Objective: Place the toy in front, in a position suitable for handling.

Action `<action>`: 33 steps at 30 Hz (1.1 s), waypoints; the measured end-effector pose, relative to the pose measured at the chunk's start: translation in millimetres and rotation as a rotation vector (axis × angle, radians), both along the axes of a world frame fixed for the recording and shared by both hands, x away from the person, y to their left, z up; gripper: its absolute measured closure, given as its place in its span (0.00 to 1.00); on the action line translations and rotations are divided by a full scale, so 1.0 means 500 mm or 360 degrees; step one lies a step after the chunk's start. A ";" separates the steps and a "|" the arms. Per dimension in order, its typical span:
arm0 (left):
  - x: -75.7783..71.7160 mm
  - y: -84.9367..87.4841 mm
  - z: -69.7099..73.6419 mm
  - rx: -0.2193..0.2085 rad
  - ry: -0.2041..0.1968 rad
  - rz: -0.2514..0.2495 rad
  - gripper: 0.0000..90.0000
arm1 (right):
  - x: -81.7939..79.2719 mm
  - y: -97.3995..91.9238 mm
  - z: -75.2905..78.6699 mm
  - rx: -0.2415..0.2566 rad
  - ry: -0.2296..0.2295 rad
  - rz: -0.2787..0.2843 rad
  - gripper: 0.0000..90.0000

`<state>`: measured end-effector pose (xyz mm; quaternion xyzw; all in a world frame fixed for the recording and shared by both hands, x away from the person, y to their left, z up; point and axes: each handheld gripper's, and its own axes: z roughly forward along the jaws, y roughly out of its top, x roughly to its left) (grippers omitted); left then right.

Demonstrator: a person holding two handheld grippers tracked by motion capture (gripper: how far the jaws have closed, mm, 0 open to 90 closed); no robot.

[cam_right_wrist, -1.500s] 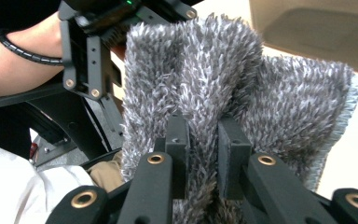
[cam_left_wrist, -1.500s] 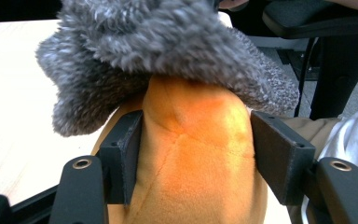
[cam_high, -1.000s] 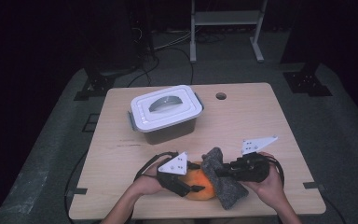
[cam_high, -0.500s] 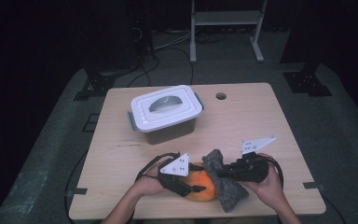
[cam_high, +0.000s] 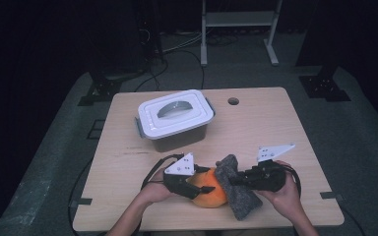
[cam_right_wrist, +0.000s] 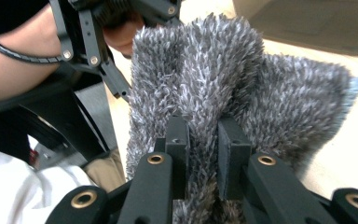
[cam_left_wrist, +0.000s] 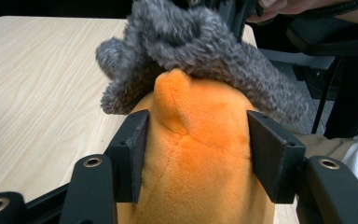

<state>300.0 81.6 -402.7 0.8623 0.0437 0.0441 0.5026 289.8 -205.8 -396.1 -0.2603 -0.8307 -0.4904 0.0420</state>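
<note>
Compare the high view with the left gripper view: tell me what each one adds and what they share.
The high view adds the lidded container at the far left of the table, the round hole in the tabletop, both hands, and the right claw pinching the grey fuzzy cloth. The left gripper view adds the close detail: the left claw has its pads pressed into both sides of the orange plush toy, having just been closing. Both show the toy, the cloth draped against it, and the wooden tabletop.

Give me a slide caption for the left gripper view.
Left tongs squeezing an orange plush toy under a grey fuzzy cloth.
</note>
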 end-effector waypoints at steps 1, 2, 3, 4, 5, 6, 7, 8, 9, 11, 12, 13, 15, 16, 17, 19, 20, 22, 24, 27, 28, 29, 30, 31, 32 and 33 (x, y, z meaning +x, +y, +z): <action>0.001 0.002 -0.001 -0.0010 0.0005 0.0006 0.48 | 0.001 0.001 -0.003 0.0003 0.0006 0.0000 0.85; 0.001 0.002 -0.001 -0.0010 0.0005 0.0006 0.49 | 0.004 -0.003 -0.008 0.0019 0.0028 -0.0003 0.85; 0.004 0.006 0.000 -0.0016 0.0004 0.0031 0.49 | 0.008 -0.007 -0.013 0.0013 0.0046 -0.0016 0.85; 0.007 0.009 0.001 -0.0028 0.0017 0.0056 0.49 | 0.010 -0.011 -0.017 0.0001 0.0055 -0.0030 0.85; 0.010 0.011 0.001 -0.0034 0.0031 0.0070 0.49 | 0.013 -0.017 -0.025 -0.0022 0.0066 -0.0053 0.85; 0.011 0.012 0.001 -0.0041 0.0044 0.0081 0.49 | 0.017 -0.022 -0.032 -0.0043 0.0082 -0.0067 0.85; 0.012 0.012 0.000 -0.0051 0.0052 0.0084 0.49 | 0.018 -0.026 -0.036 -0.0061 0.0095 -0.0079 0.85; 0.012 0.011 -0.001 -0.0050 0.0050 0.0082 0.49 | 0.018 -0.028 -0.037 -0.0062 0.0095 -0.0089 0.85; 0.011 0.010 0.000 -0.0049 0.0046 0.0084 0.48 | 0.016 -0.028 -0.032 -0.0059 0.0079 -0.0092 0.85; 0.011 0.008 -0.001 -0.0053 0.0049 0.0081 0.48 | 0.010 -0.023 -0.016 -0.0012 0.0022 -0.0079 0.85; 0.011 0.008 -0.001 -0.0053 0.0049 0.0081 0.47 | 0.007 -0.018 -0.008 0.0027 0.0008 -0.0063 0.85; 0.009 0.005 -0.001 -0.0052 0.0040 0.0073 0.46 | 0.005 -0.012 -0.004 0.0032 -0.0010 -0.0046 0.85; 0.008 0.003 0.000 -0.0052 0.0038 0.0061 0.39 | 0.006 0.000 -0.006 -0.0019 -0.0010 -0.0022 0.85; 0.008 0.003 0.001 -0.0046 0.0039 0.0056 0.34 | 0.007 0.002 -0.012 -0.0021 0.0007 -0.0016 0.85; 0.008 0.003 0.002 -0.0036 0.0035 0.0059 0.29 | 0.009 0.001 -0.017 -0.0020 0.0025 -0.0010 0.85; 0.012 0.005 0.000 -0.0018 0.0052 0.0075 0.20 | 0.009 -0.004 -0.019 -0.0042 0.0024 -0.0020 0.85; 0.015 0.007 -0.004 -0.0019 0.0064 0.0081 0.18 | 0.010 -0.008 -0.020 -0.0049 0.0027 -0.0030 0.85; 0.024 0.009 -0.015 0.0014 0.0105 0.0091 0.14 | 0.012 -0.015 -0.026 -0.0044 0.0047 -0.0037 0.85; 0.033 0.010 -0.029 0.0015 0.0162 0.0073 0.13 | 0.016 -0.020 -0.030 -0.0041 0.0065 -0.0043 0.85; 0.033 0.017 -0.035 -0.0005 0.0156 0.0045 0.31 | 0.021 -0.024 -0.034 -0.0057 0.0076 -0.0042 0.85; 0.033 0.017 -0.034 -0.0003 0.0160 0.0047 0.36 | 0.023 -0.027 -0.036 -0.0051 0.0093 -0.0046 0.85; 0.033 0.018 -0.033 0.0002 0.0159 0.0053 0.38 | 0.025 -0.031 -0.039 -0.0050 0.0108 -0.0048 0.85; 0.032 0.019 -0.032 0.0005 0.0159 0.0058 0.40 | 0.028 -0.034 -0.042 -0.0077 0.0114 -0.0065 0.85; 0.032 0.020 -0.030 0.0012 0.0151 0.0056 0.41 | 0.029 -0.036 -0.045 -0.0096 0.0117 -0.0080 0.85; 0.032 0.020 -0.030 0.0012 0.0151 0.0056 0.42 | 0.031 -0.040 -0.049 -0.0093 0.0143 -0.0090 0.85; 0.029 0.021 -0.024 0.0016 0.0130 0.0068 0.43 | 0.030 -0.042 -0.048 -0.0077 0.0146 -0.0089 0.85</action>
